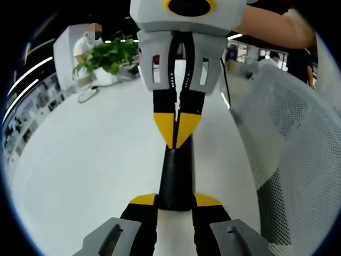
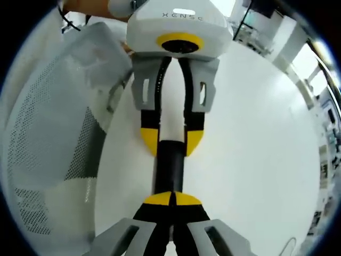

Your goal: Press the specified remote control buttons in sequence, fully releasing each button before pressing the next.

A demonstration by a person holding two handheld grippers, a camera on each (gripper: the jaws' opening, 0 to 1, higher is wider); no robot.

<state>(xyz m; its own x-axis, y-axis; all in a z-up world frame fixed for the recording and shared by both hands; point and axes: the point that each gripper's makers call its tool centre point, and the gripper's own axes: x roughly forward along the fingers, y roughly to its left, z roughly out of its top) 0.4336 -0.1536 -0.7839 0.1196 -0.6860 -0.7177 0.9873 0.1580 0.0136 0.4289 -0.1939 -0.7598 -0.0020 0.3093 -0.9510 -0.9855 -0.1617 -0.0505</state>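
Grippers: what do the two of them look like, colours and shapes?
They match. The left gripper and the right gripper each have slim black jaws ending in yellow, wedge-shaped tips. Pale grey brackets with rectangular slots flank the jaws.

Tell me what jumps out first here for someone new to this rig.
The black remote lies on the white table, held between two yellow-tipped grippers facing each other. In the left gripper view, the left gripper straddles its near end with jaws apart, while the right gripper meets its far end with tips closed to a point. A white mesh chair stands beside the table, and a green potted plant sits at the table's far edge.
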